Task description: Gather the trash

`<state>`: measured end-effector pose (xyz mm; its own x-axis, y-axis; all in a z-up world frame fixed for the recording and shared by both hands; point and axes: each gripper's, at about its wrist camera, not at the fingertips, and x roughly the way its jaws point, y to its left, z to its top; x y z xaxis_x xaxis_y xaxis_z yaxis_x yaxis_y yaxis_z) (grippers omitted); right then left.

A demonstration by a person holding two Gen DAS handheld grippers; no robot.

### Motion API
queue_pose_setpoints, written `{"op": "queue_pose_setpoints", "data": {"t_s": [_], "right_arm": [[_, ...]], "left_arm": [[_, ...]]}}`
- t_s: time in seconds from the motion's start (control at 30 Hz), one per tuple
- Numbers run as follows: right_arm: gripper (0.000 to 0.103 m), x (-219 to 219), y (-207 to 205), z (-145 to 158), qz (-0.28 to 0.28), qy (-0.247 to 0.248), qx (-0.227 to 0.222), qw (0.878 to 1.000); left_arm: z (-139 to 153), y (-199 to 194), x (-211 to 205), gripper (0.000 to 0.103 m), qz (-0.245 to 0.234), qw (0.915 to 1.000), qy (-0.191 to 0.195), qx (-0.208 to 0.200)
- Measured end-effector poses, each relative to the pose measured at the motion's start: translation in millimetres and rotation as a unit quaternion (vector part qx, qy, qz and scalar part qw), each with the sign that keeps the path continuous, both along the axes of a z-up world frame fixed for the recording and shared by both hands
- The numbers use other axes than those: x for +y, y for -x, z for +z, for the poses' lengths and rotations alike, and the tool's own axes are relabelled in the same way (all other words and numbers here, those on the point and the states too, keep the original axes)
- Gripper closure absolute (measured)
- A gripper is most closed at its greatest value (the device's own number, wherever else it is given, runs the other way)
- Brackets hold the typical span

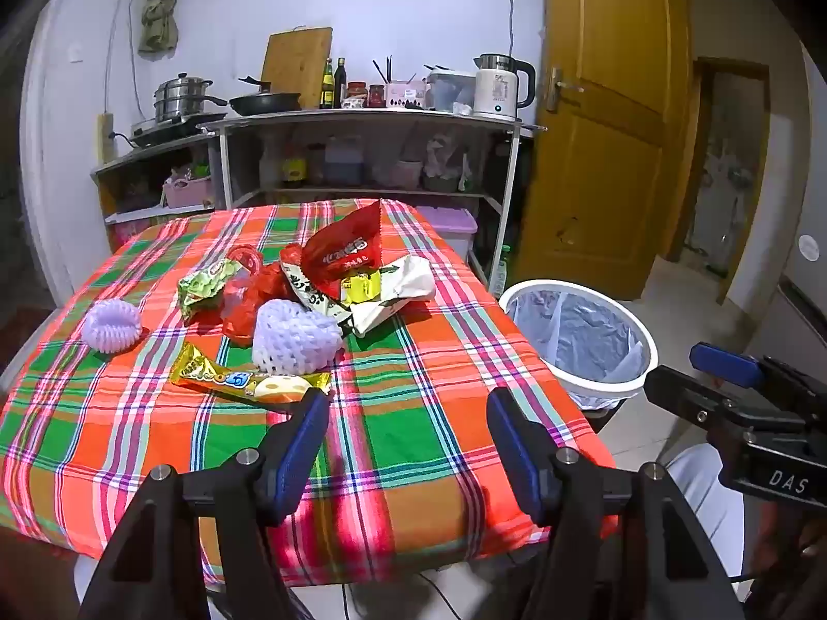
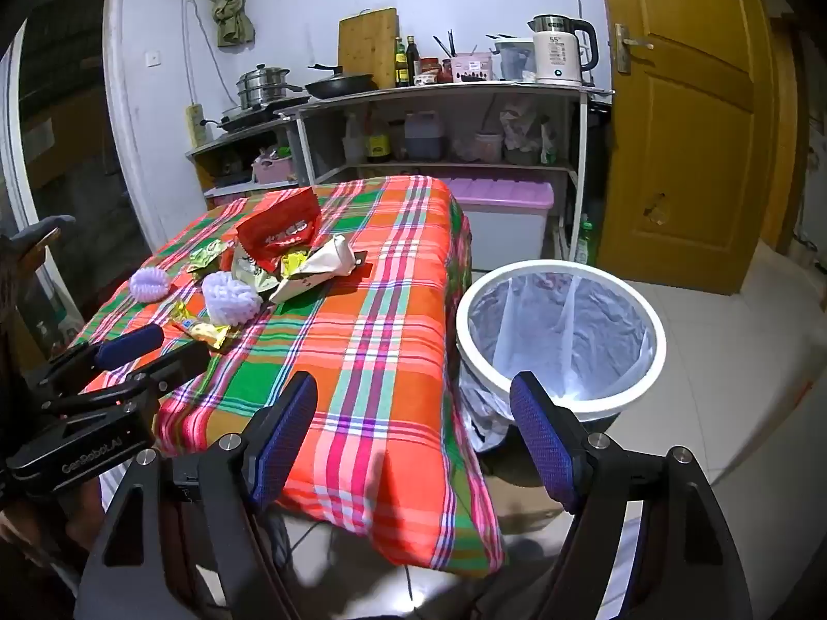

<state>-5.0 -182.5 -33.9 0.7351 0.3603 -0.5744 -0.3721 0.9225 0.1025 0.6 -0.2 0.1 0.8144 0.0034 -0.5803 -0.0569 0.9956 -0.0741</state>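
Note:
Trash lies in a heap on the plaid tablecloth [image 1: 413, 413]: a red snack bag [image 1: 343, 250], a white paper wrapper [image 1: 398, 289], a green packet [image 1: 204, 284], red plastic film [image 1: 248, 299], two white foam fruit nets [image 1: 294, 336] [image 1: 112, 329] and a gold bar wrapper [image 1: 248, 380]. The same heap shows in the right wrist view around the red snack bag [image 2: 281, 230]. A white bin [image 2: 561, 341] lined with a clear bag stands on the floor right of the table. My left gripper [image 1: 408, 413] hangs open over the table's near part, just short of the gold wrapper. My right gripper [image 2: 413, 408] is open and empty between table edge and bin.
A kitchen shelf [image 1: 362, 119] with pots, pan, bottles and a kettle [image 1: 499, 85] stands behind the table. A purple-lidded storage box [image 2: 509, 217] sits under it. A yellow wooden door [image 1: 605, 129] is at the right. Tiled floor [image 2: 723, 361] surrounds the bin.

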Motion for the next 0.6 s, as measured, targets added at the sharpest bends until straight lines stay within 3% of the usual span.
{"op": "queue_pose_setpoints", "data": {"t_s": [0.6], "right_arm": [[0.026, 1.3, -0.4, -0.1, 0.001, 0.001, 0.003, 1.0]], "left_arm": [[5.8, 6.6, -1.9, 0.04, 0.0, 0.9998, -0.003, -0.019]]}}
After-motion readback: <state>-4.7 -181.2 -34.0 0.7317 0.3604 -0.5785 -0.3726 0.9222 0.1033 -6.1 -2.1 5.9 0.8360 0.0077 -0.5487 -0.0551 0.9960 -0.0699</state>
